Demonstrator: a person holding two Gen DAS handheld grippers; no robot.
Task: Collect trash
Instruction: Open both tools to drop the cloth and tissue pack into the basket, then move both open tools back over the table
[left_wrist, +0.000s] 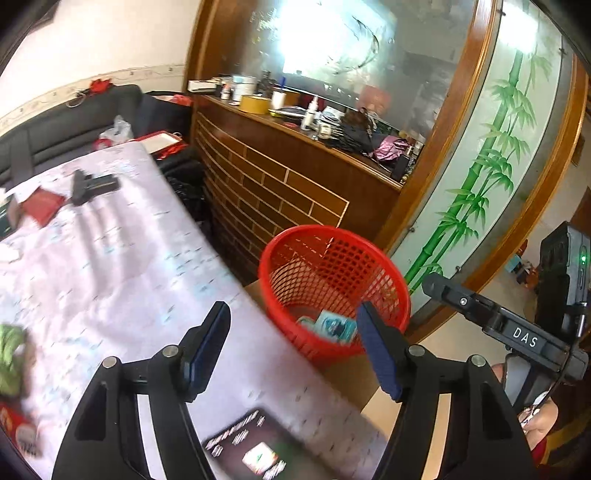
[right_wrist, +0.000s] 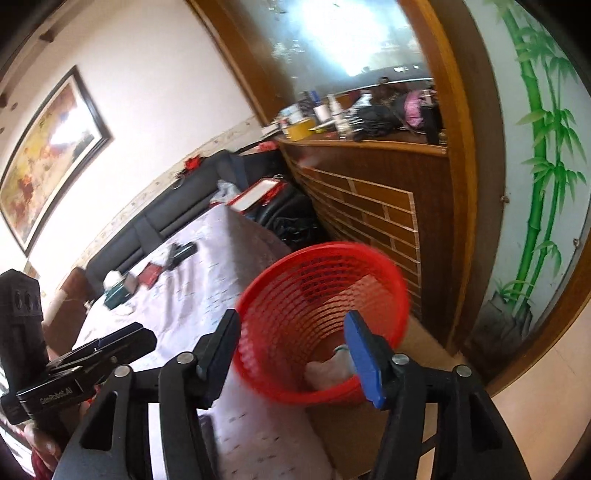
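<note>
Far left in the left wrist view, we are seeing green wrappers (left_wrist: 11, 354) lying blurred on the table (left_wrist: 110, 266), a red booklet (left_wrist: 42, 205) farther back. Near the bottom edge a dark packet (left_wrist: 251, 446) is lying flat, its long axis running toward the table's far end.

The left gripper (left_wrist: 291, 339) is hovering over the table edge, angled down toward the red mesh basket (left_wrist: 332, 288), fingers spread wide and holding nothing. The basket is standing upright just beside the table, mouth opening upward, a teal wrapper (left_wrist: 332, 326) resting on its bottom.

At right, the right gripper (left_wrist: 458, 299) is reaching in from the side. In its own view, the right gripper (right_wrist: 291, 341) is tilting, aimed into the basket (right_wrist: 325, 317), fingers parted and empty. A pale crumpled piece (right_wrist: 327, 373) is sitting inside; we cannot tell what it is.
</note>
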